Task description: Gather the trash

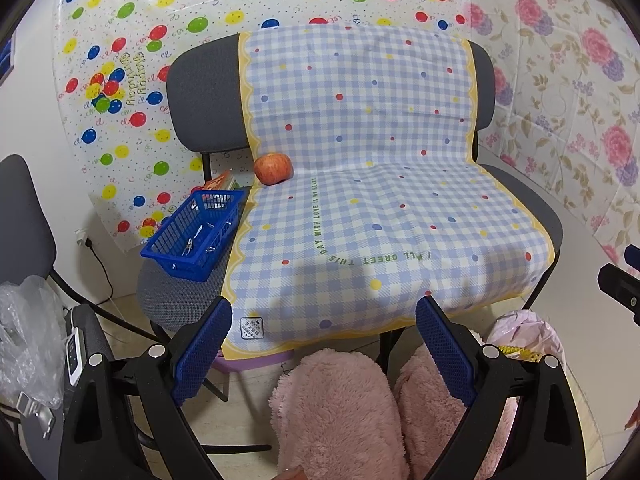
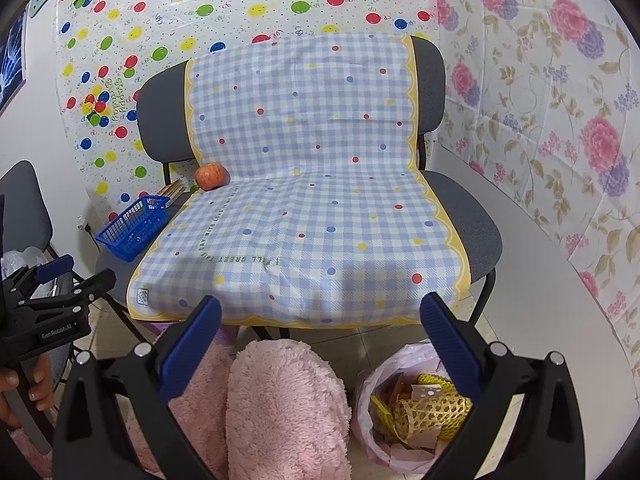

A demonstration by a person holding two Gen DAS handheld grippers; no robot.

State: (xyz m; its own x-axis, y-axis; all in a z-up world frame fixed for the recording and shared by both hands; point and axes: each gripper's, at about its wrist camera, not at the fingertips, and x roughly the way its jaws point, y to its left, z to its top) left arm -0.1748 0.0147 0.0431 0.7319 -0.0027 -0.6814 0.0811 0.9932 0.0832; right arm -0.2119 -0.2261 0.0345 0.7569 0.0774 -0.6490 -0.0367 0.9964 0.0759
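While the bin bag (image 2: 404,408) sits in full sight just below the right gripper (image 2: 320,344), its right side is covered by that gripper's right finger, and from the left wrist only a pink scrap of it shows past the left gripper (image 1: 324,344). Inside it lie yellow foam nets (image 2: 432,408) and tan paper scraps; the smaller pieces are too crumpled to name. What lies in the blue basket (image 1: 192,236) is hard to make out: something clear or metallic shows through the mesh. A book (image 1: 220,182) behind the basket is mostly hidden.

Ahead of both pairs of jaws stand grey chairs (image 2: 472,232) draped with a blue checked cloth (image 2: 304,200). An apple (image 2: 211,176) rests far ahead and left of the right jaws, at the fold where seat meets back. The basket stands left of the cloth on the bare seat, apart from the apple. Pink fleece knees (image 2: 280,408) fill the space directly under both grippers. A clear plastic bag (image 1: 28,340) lies on another chair at far left.

Both grippers have their jaws spread wide, blue pads holding nothing and touching nothing. The left gripper appears at the right camera's left edge, a hand (image 2: 24,392) on its grip.
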